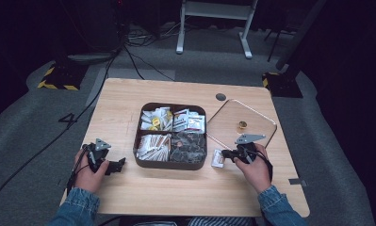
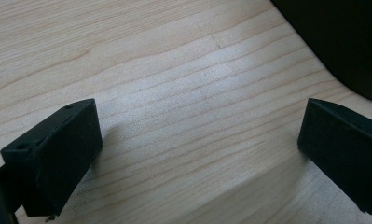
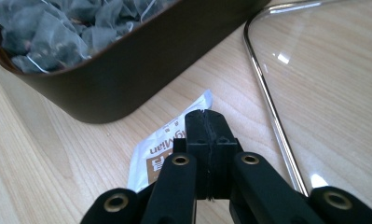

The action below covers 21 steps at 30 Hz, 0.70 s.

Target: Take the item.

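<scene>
Beside the box, the shut, seemingly empty right hand-held gripper covers a sachet pointing boxward.

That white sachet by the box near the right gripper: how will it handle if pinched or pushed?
The sachet lies flat on the table, so it is probably thin, light and floppy, likely to droop from a pinch. Lying flush, it may slide rather than lift when pushed, perhaps up against the box. The right gripper stands shut over it; whether it touches is unclear.

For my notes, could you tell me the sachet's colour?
White with brown print, best in the right gripper view.
</scene>
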Available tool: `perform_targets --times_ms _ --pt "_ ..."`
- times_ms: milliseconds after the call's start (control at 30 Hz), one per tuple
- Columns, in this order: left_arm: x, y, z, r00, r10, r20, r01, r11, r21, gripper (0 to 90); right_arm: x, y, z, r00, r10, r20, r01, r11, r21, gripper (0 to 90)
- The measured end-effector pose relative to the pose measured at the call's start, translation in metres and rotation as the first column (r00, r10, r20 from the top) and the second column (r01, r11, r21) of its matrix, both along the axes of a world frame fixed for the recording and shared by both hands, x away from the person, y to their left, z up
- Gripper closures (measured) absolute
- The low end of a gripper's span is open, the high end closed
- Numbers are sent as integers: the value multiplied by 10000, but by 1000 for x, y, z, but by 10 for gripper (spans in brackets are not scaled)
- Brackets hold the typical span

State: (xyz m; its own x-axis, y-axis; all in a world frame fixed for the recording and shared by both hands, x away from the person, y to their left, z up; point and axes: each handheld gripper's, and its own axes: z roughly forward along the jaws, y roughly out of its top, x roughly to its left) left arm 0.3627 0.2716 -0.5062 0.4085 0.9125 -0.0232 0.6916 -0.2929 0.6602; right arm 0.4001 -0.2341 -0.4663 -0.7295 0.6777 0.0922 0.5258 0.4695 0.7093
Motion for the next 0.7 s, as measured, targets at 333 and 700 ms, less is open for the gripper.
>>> perform_targets --times_ms 333,700 --pt "2 -1 0 10000 -72 -4 72 10000 -25 0 2 -2 -13 9994 -112 -329 105 9997 -216 894" --pt "6 -2 0 10000 -92 22 92 10000 -16 0 -2 -4 -14 9998 -68 172 72 9997 -228 674"
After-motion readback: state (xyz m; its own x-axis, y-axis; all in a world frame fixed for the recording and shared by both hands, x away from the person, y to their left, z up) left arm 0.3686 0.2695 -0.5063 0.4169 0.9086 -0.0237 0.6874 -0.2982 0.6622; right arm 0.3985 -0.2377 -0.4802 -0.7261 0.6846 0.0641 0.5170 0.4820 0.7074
